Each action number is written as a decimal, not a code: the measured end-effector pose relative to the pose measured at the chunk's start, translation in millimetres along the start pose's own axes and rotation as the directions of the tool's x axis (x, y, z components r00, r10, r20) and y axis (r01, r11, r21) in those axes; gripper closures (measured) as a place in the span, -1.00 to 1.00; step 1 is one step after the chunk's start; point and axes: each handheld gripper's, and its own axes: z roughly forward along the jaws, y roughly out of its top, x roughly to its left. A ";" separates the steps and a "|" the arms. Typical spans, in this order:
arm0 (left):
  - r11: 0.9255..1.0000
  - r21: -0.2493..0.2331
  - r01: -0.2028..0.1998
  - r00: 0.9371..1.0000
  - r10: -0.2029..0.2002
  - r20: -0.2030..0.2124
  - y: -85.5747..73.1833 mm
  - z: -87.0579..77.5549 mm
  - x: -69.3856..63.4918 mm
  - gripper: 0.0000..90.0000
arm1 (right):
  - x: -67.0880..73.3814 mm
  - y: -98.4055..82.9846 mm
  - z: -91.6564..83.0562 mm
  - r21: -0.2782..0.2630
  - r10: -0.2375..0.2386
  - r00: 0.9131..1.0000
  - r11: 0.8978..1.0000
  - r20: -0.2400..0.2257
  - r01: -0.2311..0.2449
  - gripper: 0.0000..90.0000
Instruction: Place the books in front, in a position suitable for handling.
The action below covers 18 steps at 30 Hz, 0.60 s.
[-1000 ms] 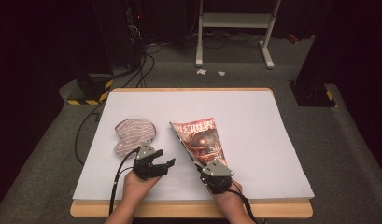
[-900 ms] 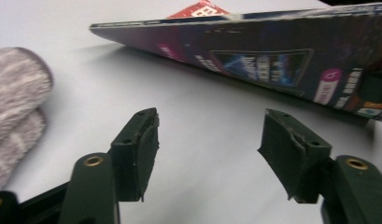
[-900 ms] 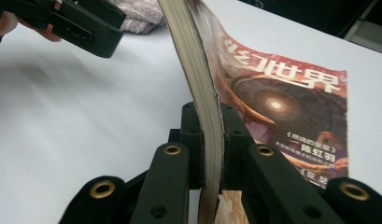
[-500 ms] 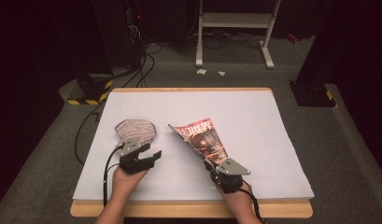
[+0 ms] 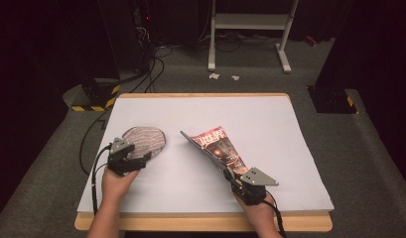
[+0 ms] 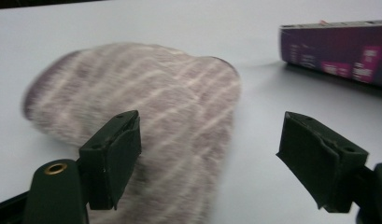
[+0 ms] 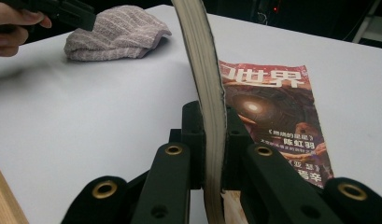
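Jaws of left gripper (image 5: 141, 159) opened, apparently off hat (image 5: 143, 140).

We look down from above on the table (image 5: 200, 114); our gripper cameras sit low and close, both sharing hat (image 6: 146, 121) and magazine (image 7: 272, 116).

Table (image 5: 300, 218): wooden top, a white sheet (image 5: 270, 114) covering nearly all of it, bare wood showing along the near and far edges. Lying on the sheet: one grey striped knitted cap (image 5: 143, 139), near the left edge; one magazine (image 5: 218, 148), about mid-width toward the near edge, tilted up on one side.
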 end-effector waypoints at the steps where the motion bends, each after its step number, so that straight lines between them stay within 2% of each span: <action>1: 1.000 0.000 -0.013 0.999 0.013 -0.035 1.2 1.6 7.6 -0.55 | -1.0 -0.5 -2.1 -0.003 0.006 1.000 1.000 0.002 -0.006 0.86; 3: 1.000 0.026 -0.008 0.998 0.010 -0.059 1.8 6.4 17.5 -0.58 | -2.1 -0.6 -3.4 -0.007 0.017 1.000 1.000 0.000 -0.017 0.86; 6: 0.997 0.073 0.016 0.998 -0.011 -0.068 1.0 19.6 31.6 -0.65 | -4.4 -1.9 -4.7 -0.009 0.024 1.000 1.000 -0.006 -0.024 0.86; 7: 0.997 0.073 0.016 0.998 -0.011 -0.068 1.0 19.6 31.6 -0.67 | -4.4 -1.9 -4.7 -0.009 0.024 1.000 1.000 -0.006 -0.024 0.86; 8: 0.994 0.105 0.019 0.998 -0.013 -0.058 0.7 27.6 35.1 -0.67 | -6.0 -3.6 -4.8 -0.009 0.032 0.999 0.999 -0.011 -0.032 0.86; 10: 0.992 0.121 0.020 0.998 -0.014 -0.054 0.0 31.8 35.9 -0.67 | -7.0 -4.4 -4.3 -0.007 0.040 0.999 0.999 -0.016 -0.040 0.86; 11: 0.988 0.157 0.012 0.999 -0.005 -0.043 -2.7 39.4 35.4 -0.66 | -6.9 -4.1 -4.2 -0.003 0.036 0.999 0.999 -0.015 -0.036 0.86; 13: 0.981 0.195 -0.003 0.999 0.011 -0.040 -6.0 45.3 33.6 -0.61 | -6.0 -3.3 -4.2 -0.005 0.028 1.000 1.000 -0.010 -0.028 0.86; 17: 0.982 0.187 -0.012 0.999 0.020 -0.039 -7.8 42.0 31.4 -0.27 | -4.9 -2.9 -4.2 -0.002 0.030 1.000 1.000 -0.007 -0.030 0.86; 18: 0.982 0.189 -0.015 0.999 0.023 -0.035 -8.5 41.0 30.7 -0.27 | -4.9 -2.9 -4.2 -0.002 0.030 1.000 1.000 -0.007 -0.030 0.86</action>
